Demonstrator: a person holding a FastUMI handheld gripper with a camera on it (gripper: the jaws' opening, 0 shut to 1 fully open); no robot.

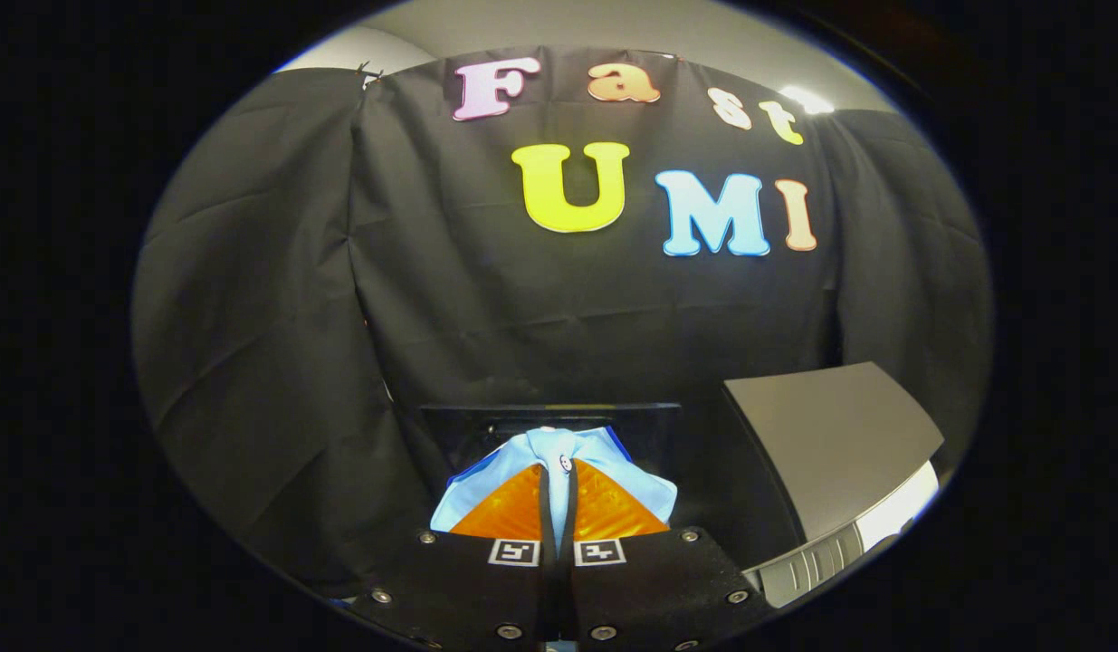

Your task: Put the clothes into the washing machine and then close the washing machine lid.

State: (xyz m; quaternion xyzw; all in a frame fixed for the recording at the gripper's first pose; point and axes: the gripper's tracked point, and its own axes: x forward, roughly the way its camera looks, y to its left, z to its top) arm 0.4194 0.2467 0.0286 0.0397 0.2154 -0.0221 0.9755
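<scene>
My gripper (559, 471) is shut on a light blue garment (604, 453), pinched between the two orange fingers (509, 512). The cloth bunches out around and ahead of the fingertips, with a small button showing at the pinch. It hangs lifted in front of the black booth cloth. To the right of the fingers and lower stands the washing machine (821, 561), grey, with its dark lid (830, 444) raised and tilted. The drum opening is hidden from here.
A dark rectangular frame (450, 421) sits just beyond the garment. Black cloth walls close in behind and on both sides. The machine's pale front edge (898, 516) lies at the right, close to the gripper body.
</scene>
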